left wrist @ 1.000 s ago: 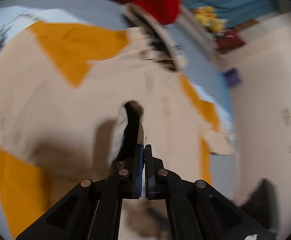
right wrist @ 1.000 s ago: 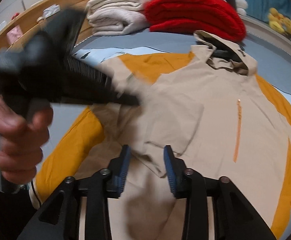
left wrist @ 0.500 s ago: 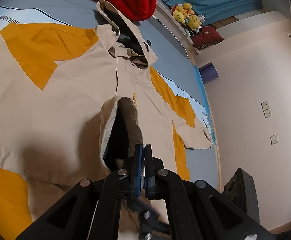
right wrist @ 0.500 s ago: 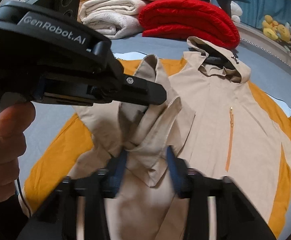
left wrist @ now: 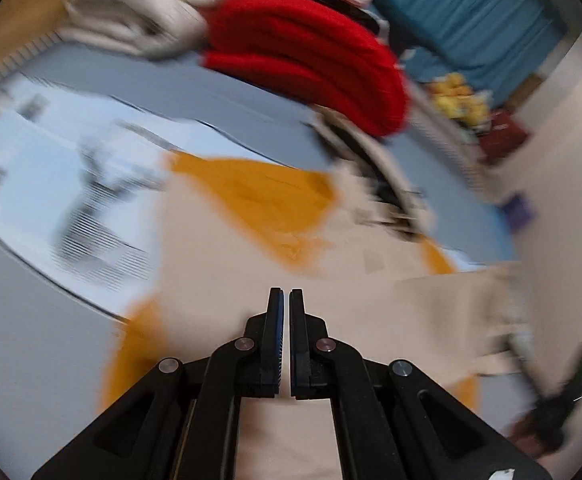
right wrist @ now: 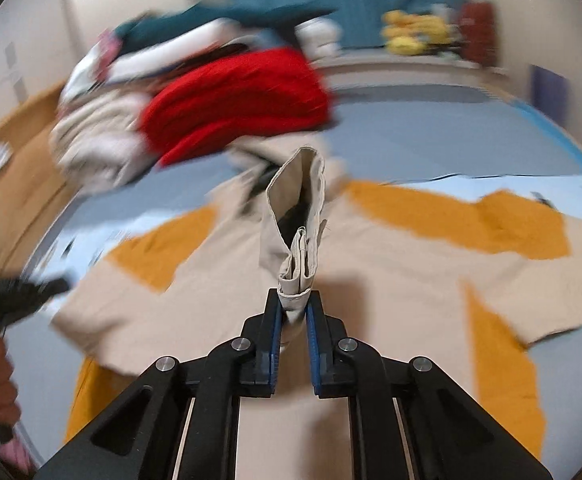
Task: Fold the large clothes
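Note:
A beige and orange hooded jacket [right wrist: 391, 276] lies spread front up on a blue-grey bed; it also shows in the blurred left wrist view [left wrist: 251, 240]. My right gripper [right wrist: 293, 312] is shut on the jacket's beige sleeve cuff [right wrist: 297, 240], which stands up folded above the jacket's chest. My left gripper [left wrist: 285, 308] is shut with nothing between its jaws, above the jacket's left side. The left gripper's body shows at the left edge of the right wrist view [right wrist: 7, 300].
A red folded garment [right wrist: 243, 100] and a pile of white and beige folded clothes [right wrist: 99, 136] lie at the head of the bed. A wooden bed frame [right wrist: 11, 168] runs along the left. Yellow plush toys [right wrist: 411, 32] sit by a blue curtain.
The left gripper has let go of the sleeve cuff and swung away to the left. The right gripper has closed on the cuff and holds it up over the jacket.

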`<state>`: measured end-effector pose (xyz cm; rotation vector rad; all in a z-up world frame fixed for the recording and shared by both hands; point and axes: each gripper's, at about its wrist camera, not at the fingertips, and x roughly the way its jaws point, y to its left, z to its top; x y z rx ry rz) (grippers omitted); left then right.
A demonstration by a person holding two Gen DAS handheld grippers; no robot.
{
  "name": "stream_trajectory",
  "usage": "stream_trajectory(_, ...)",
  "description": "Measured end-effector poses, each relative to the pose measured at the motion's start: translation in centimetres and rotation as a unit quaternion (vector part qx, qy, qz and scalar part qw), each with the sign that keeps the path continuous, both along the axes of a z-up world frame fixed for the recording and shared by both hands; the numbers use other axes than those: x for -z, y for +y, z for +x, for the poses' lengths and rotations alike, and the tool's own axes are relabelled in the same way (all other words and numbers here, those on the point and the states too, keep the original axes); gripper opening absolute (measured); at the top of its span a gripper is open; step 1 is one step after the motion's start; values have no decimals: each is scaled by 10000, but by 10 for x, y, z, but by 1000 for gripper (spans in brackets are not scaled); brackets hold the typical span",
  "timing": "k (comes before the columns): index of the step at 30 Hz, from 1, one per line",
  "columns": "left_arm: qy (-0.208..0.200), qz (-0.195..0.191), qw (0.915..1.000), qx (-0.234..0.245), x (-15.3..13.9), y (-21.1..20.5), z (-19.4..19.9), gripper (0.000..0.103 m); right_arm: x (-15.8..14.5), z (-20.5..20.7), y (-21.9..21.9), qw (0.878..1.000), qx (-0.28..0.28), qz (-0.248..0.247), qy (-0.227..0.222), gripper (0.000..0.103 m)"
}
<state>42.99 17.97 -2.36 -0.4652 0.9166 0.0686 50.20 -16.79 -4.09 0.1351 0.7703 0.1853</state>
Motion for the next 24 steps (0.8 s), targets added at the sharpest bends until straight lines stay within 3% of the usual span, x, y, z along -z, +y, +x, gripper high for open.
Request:
stream_trajectory(2, 142, 380, 9991, -128, 4, 6, 1, 0, 0, 12, -27, 9990, 425, -75, -64, 12)
stream_trajectory(6, 421, 260, 9988, -5, 26, 9, 7, 0, 5, 31, -75, 9937, 1115, -58, 82, 12)
stream_trajectory(10, 869, 404, 9948, 339, 53, -7, 17, 3, 19, 45, -104, 9902, 1281, 216, 507, 13)
stream_trajectory(13, 1244, 464, 9900, 473, 76, -19, 20, 3, 29, 47, -119, 9833, 1633, 319, 743, 20)
stream_trajectory(19, 1932, 448, 9799, 205, 112, -8, 17, 3, 33, 41, -157, 9678, 2331, 585, 744, 31)
stream_trajectory(24, 1669, 554, 9842, 208, 105, -9, 14, 4, 52, 52, -167, 9619, 2182, 1134, 1193, 36)
